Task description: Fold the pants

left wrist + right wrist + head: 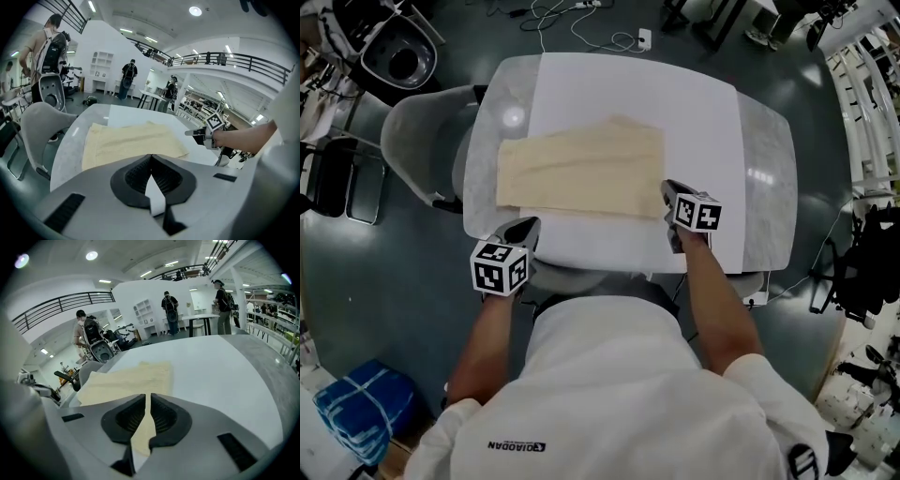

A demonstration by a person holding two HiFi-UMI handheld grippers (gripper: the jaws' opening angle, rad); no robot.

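Pants (581, 173), soft light cloth, are lying limp; we are judging their right edge best to pinch, left gripper (525, 227) closed and empty, right gripper (669, 192) barely parted.

Head view: the white shirt (609, 394) carries the one legible word, "QIAODAN", in dark capitals at its lower left, seen upside down. A dark round emblem (806, 461) at the shirt's lower right is cut off by the picture's edge and cannot be read. The marker cube (500, 267) on the left gripper (528, 227) and the marker cube (697, 213) on the right gripper (667, 187) show black-and-white square patterns without letters or numbers. Both gripper views: no legible print.
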